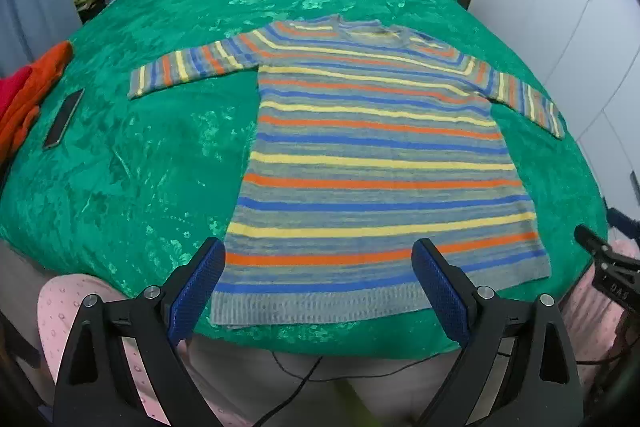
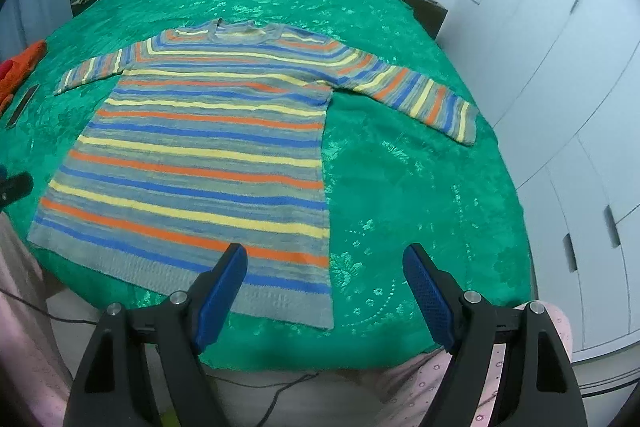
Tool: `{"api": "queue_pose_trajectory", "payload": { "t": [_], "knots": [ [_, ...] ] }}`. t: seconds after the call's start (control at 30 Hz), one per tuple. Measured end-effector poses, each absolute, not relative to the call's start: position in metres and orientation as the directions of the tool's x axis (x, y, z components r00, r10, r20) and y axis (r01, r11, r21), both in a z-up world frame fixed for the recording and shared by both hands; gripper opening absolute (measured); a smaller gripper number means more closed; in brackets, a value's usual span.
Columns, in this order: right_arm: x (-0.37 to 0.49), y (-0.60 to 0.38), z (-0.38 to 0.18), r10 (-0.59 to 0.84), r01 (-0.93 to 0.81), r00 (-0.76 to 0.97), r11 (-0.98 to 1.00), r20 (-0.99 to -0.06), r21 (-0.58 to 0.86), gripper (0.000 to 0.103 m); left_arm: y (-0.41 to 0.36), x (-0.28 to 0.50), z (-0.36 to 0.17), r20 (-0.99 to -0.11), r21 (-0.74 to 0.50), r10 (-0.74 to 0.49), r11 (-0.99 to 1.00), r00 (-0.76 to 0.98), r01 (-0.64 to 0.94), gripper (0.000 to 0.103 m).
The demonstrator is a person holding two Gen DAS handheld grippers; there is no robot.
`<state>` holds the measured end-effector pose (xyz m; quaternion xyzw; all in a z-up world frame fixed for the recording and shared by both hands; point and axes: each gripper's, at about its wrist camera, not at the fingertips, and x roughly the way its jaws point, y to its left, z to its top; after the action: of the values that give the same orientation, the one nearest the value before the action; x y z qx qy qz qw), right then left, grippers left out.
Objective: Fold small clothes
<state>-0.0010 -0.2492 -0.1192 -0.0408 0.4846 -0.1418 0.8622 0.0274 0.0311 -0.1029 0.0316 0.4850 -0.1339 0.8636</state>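
Hovering at 6 o'clock hem of striped sweater, flat on bed: left hand-held gripper, right hand-held gripper both released, grasping nothing. Judgement: pinch sleeve cuffs (10 and 2 o'clock), fold inward first.

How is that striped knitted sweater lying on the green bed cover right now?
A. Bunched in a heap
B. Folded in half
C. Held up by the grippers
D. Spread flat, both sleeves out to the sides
D: the striped knitted sweater lies flat on the green bed cover, sleeves extended, both grippers open and clear of it.
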Motion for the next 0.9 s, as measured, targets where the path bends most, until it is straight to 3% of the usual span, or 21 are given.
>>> {"api": "queue_pose_trajectory", "payload": {
  "t": [0.9],
  "knots": [
    [0.0051, -0.2513, -0.1093, -0.331, 0.228, 0.503, 0.942, -0.798, -0.247, 0.079, 0.0276, 0.0257, -0.1065, -0.846, -0.043, -0.165, 0.969, 0.507, 0.243, 0.095]
  ]
}}
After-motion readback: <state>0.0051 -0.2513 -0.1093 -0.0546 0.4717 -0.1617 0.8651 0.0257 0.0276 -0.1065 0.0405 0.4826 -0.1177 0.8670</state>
